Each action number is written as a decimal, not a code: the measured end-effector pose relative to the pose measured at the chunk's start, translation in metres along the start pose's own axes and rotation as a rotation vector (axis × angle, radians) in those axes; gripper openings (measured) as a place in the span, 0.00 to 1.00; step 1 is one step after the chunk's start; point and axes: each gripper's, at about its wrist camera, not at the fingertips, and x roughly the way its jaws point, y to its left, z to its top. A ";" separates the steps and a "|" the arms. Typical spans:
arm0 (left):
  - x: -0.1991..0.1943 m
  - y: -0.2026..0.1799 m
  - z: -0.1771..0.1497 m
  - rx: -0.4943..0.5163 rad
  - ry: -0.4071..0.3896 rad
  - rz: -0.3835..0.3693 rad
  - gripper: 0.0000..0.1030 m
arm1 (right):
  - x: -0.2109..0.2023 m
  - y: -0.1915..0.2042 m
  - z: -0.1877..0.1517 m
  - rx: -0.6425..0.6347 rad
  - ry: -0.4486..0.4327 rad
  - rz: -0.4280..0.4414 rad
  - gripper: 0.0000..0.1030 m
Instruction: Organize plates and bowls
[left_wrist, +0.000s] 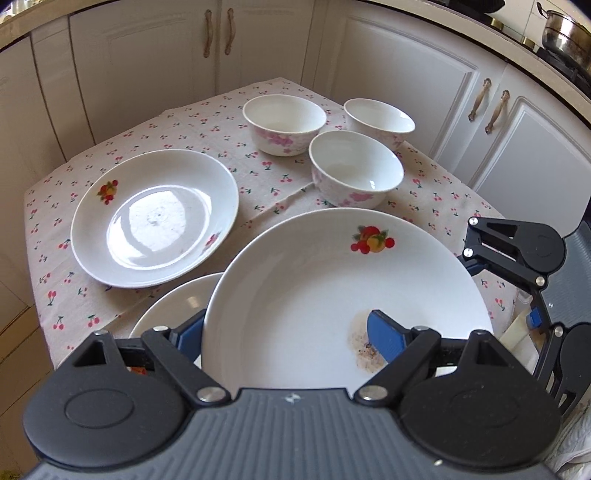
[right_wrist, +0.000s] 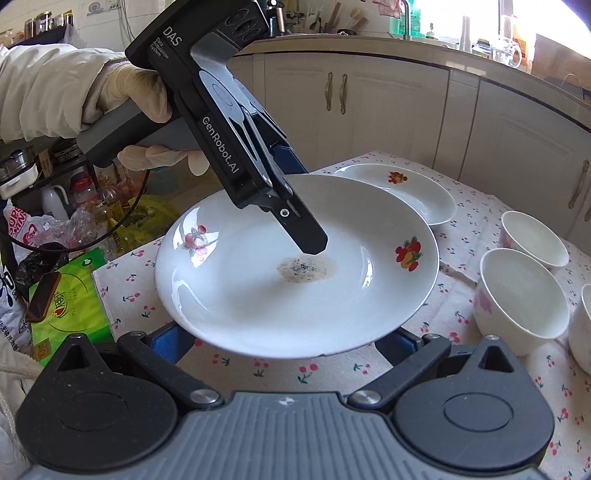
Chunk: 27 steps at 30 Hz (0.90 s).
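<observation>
Left wrist view, clock directions taken from the held plate. The left gripper (left_wrist: 288, 332) is clamped on the near rim of the plate (left_wrist: 332, 280), with one blue pad (left_wrist: 384, 336) on the upper face and the other beneath. The plate sits tilted above the tablecloth (left_wrist: 258, 173). It is empty apart from a brown stain (left_wrist: 360, 343) next to the upper pad.

A second plate (left_wrist: 155, 218) lies flat at 10 o'clock, empty. A third plate (left_wrist: 173, 306) at 8 o'clock is partly covered by the held one. Three bowls (left_wrist: 284, 122) (left_wrist: 378, 118) (left_wrist: 356, 170) stand close together at 12 o'clock, all upright and empty. Nothing lies between them and the plate. The right gripper (left_wrist: 476, 254) is at 3 o'clock, at the plate's rim.

In the right wrist view, the right gripper (right_wrist: 282, 339) has its jaws spread wide, with both pads under the plate's near rim. Whether they touch it cannot be told. A gloved hand (right_wrist: 140, 92) holds the left gripper at 11 o'clock. Cabinets (left_wrist: 406, 74) enclose the table, and a pot (left_wrist: 565, 29) stands on the counter at 1 o'clock.
</observation>
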 end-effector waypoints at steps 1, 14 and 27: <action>-0.002 0.005 -0.004 -0.009 -0.003 0.003 0.86 | 0.005 0.002 0.003 -0.001 0.004 0.009 1.00; 0.004 0.041 -0.029 -0.079 -0.011 -0.011 0.86 | 0.042 0.015 0.021 -0.018 0.076 0.030 1.00; 0.016 0.055 -0.031 -0.095 0.007 -0.015 0.86 | 0.053 0.016 0.032 0.025 0.142 -0.014 1.00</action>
